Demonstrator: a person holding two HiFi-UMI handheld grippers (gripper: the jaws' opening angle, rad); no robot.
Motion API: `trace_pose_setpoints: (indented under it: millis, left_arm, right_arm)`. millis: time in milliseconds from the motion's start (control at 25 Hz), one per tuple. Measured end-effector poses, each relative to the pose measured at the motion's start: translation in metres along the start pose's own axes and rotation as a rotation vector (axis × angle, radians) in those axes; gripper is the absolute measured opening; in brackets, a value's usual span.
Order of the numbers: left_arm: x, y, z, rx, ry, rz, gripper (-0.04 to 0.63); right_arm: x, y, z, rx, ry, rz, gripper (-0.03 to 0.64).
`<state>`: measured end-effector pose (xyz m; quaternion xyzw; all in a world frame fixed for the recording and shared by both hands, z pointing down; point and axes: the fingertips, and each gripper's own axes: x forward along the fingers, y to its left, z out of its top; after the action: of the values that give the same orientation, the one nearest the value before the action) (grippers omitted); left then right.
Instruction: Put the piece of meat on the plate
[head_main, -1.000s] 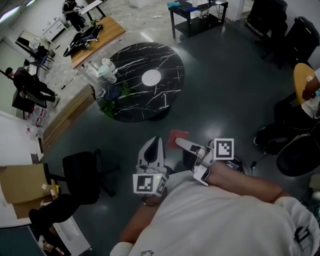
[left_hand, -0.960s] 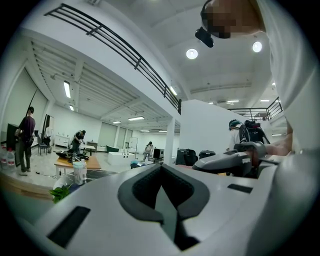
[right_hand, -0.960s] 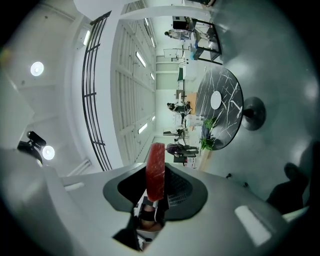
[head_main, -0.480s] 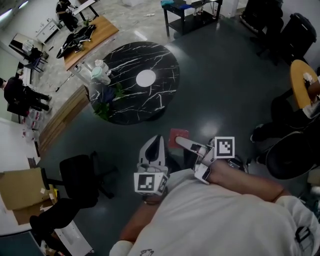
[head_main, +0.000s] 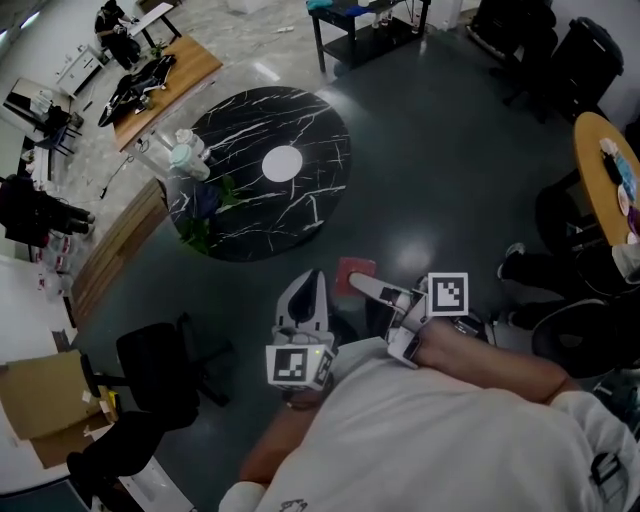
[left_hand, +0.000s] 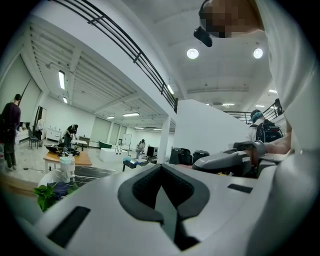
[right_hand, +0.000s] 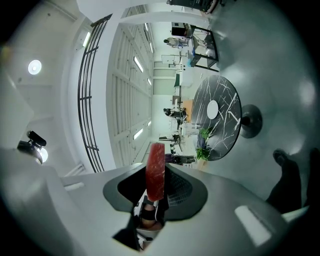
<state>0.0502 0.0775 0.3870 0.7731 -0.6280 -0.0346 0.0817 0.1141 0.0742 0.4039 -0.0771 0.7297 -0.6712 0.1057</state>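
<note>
A red slab of meat (right_hand: 155, 170) stands on edge between the jaws of my right gripper (right_hand: 152, 200), which is shut on it. In the head view the meat (head_main: 355, 271) shows at the tip of that gripper (head_main: 365, 287), held out over dark floor. My left gripper (head_main: 307, 292) is beside it, shut, with nothing in it (left_hand: 166, 192). The white plate (head_main: 282, 163) lies in the middle of a round black marble table (head_main: 310, 115) some way ahead. Seen from the right gripper, the plate (right_hand: 212, 109) and table (right_hand: 227, 132) are far off.
A plant (head_main: 205, 205) and a bottle (head_main: 187, 155) stand at the marble table's left edge. A black office chair (head_main: 160, 355) is at my left, a cardboard box (head_main: 35, 395) beyond it. A round wooden table (head_main: 603, 160) stands right, a wooden desk (head_main: 160, 80) far left.
In the head view the marble table and plate have drifted left, and the room has shifted with them. Both grippers keep the same pose, the meat still held.
</note>
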Motion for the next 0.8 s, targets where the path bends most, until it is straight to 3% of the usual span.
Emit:
trace_pose_setpoints:
  millis: [800]
  left_arm:
    - [0.093,0.125,0.029,-0.017,0.044,-0.077,0.006]
  right_arm:
    - [0.130,-0.015,0.074,0.004,-0.068,-0.023,0.089]
